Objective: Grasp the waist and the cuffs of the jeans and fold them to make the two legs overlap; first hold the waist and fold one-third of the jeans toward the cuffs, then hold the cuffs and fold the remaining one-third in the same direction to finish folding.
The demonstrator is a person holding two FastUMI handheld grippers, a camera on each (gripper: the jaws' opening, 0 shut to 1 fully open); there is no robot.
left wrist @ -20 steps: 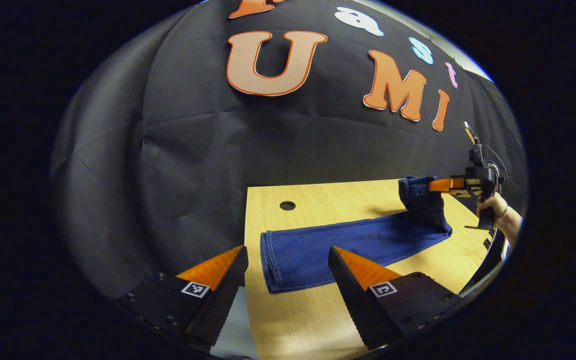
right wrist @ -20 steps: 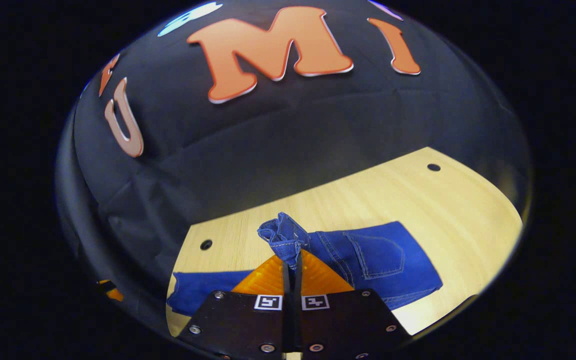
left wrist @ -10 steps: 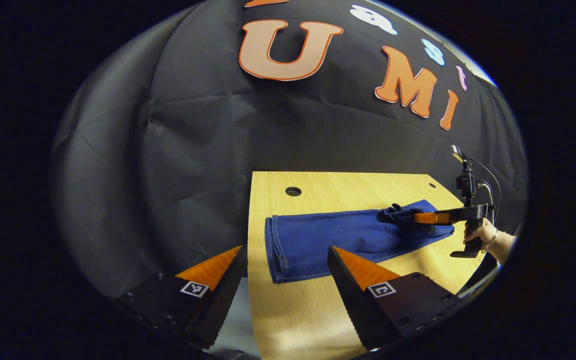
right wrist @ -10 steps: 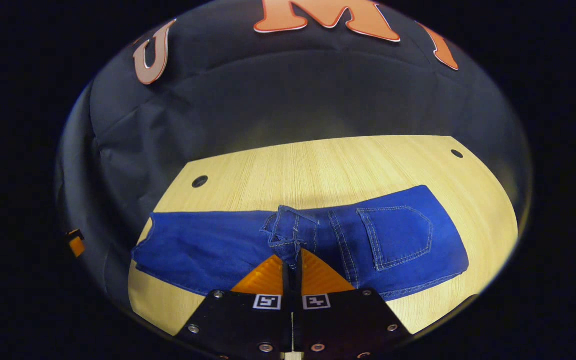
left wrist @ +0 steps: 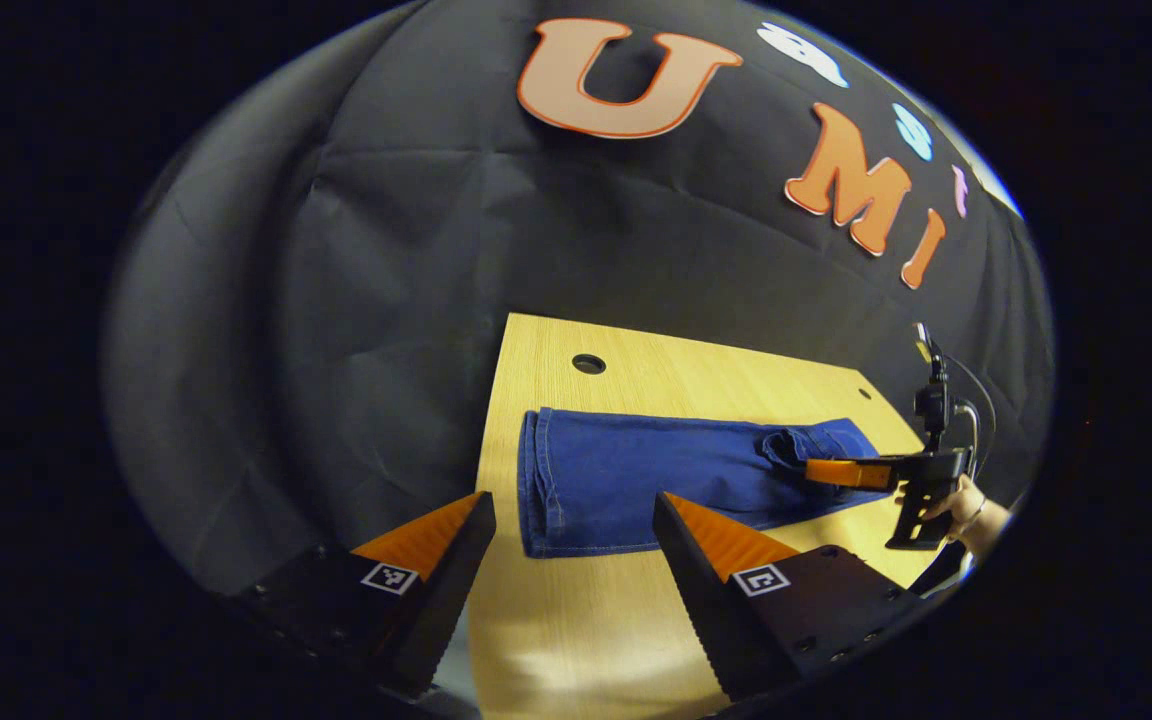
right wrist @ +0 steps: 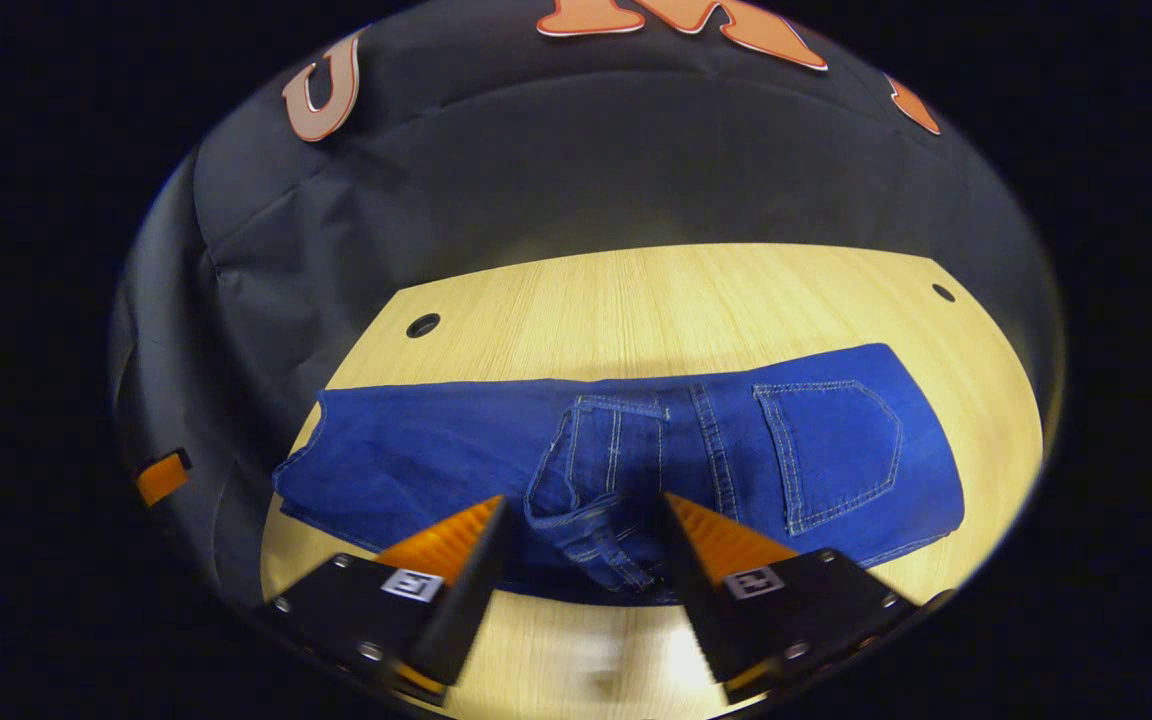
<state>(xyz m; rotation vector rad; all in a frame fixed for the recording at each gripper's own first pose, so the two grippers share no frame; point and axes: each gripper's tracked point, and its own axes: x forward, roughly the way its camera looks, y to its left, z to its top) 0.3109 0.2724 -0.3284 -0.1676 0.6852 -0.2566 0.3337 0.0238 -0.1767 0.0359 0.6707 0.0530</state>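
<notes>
One table [right wrist: 636, 300], wood top, two round holes [right wrist: 423, 325] near its far edge in the right gripper view; near edge cut off under the tongs in both views. One pair of jeans [right wrist: 436, 460] flat on it, just ahead of the right tongs [right wrist: 581, 545], running across from left to right. Waist [right wrist: 586, 500] end folded over onto the legs, bunched and rumpled right between the two right fingers, one back pocket [right wrist: 831, 450] facing up off to the right. How many layers sit under the bunch, cannot tell. Cuffs [left wrist: 536, 480] sit just ahead of the left tongs [left wrist: 576, 545], stacked edges, hems hard to separate. Two tongs. Right tongs: jaws spread wide, gripping nothing, denim lies in the gap, whether the tips touch cloth is unclear. Left tongs: jaws wide apart, empty, short of the cuffs, over the table's near left edge. In the left gripper view the right tongs [left wrist: 816, 470] show far right at the waist fold, with one hand [left wrist: 956, 505] on the handle, partly cut off at the rim.
</notes>
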